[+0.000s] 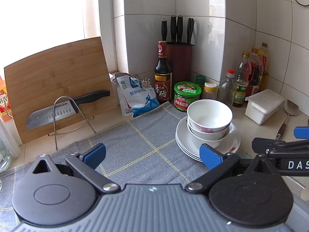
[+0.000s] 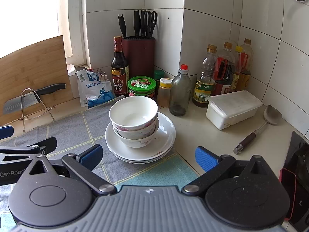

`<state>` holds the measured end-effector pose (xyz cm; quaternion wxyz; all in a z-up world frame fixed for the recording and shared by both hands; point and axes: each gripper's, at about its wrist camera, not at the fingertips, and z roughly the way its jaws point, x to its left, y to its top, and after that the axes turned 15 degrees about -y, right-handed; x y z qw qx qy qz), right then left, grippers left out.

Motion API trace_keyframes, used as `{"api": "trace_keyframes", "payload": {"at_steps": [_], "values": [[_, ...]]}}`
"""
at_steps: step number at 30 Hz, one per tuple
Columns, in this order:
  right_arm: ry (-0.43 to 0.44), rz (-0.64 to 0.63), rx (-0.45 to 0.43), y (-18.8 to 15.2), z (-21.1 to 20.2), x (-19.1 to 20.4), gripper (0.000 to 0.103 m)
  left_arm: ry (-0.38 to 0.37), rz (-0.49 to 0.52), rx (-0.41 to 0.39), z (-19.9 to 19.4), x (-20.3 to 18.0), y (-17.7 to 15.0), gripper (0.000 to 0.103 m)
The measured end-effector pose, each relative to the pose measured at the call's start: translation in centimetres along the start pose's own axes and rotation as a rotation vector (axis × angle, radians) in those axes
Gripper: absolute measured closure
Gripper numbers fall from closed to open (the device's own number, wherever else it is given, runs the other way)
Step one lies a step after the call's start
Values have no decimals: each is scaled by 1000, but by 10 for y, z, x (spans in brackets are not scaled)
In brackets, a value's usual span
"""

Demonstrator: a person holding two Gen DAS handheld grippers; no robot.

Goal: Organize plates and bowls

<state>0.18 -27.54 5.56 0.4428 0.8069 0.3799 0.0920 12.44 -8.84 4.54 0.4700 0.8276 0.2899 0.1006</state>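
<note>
A pale counter [image 2: 202, 135] carries a grey checked cloth [image 2: 63, 131], bottles [image 2: 204, 81], and a white box [image 2: 231, 109].

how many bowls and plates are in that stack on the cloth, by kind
bowls: 3, nested one inside another
plates: 3, stacked under the bowls, counted by the rims at the near edge
total: 6
</note>
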Motion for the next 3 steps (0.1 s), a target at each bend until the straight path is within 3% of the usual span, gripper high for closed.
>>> {"api": "trace_keyframes", "payload": {"at_steps": [3], "values": [[-2,0,0,0,0,0,0,-1,1,1,0,1,0,1]]}}
